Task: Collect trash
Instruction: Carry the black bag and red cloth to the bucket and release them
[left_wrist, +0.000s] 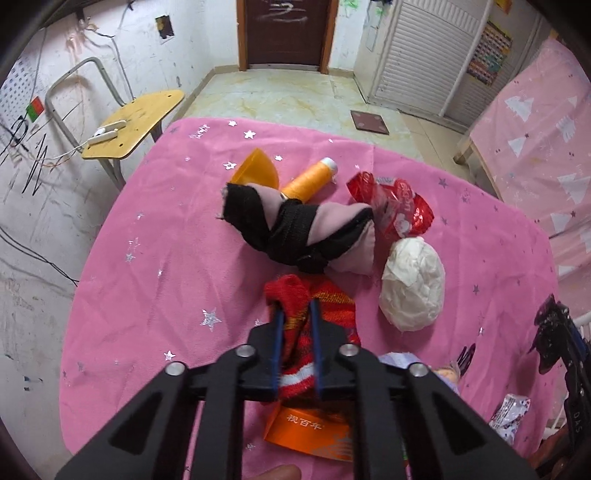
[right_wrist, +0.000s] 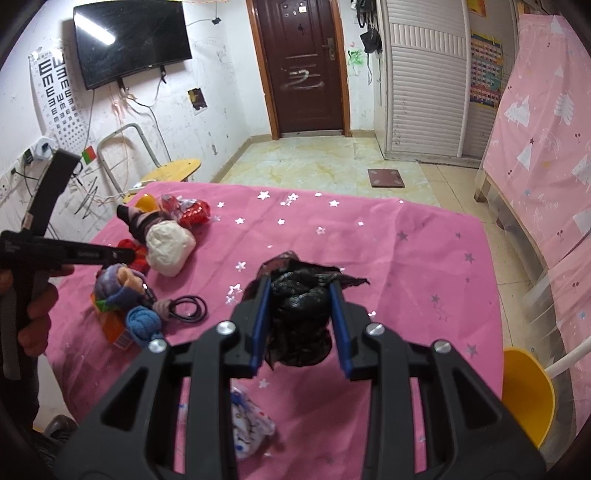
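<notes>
Left claw (left_wrist: 295, 308) pinching red sock (left_wrist: 314, 325) on desk (left_wrist: 147, 258); right claw (right_wrist: 299, 295) gripping black bag (right_wrist: 299, 314); risk: sock, not trash, getting bagged; tissue ball (left_wrist: 412, 282) lying beside, uncollected

Tabletop (left_wrist: 155, 236) under a pink star-print cloth. On it: orange thread spool (left_wrist: 312, 179), orange cup (left_wrist: 255, 170), red wrapper (left_wrist: 399, 210), white paper wad (left_wrist: 412, 284), black-and-pink cloth (left_wrist: 295, 229), red sock (left_wrist: 321, 317), black hair ties (right_wrist: 188, 308).
</notes>
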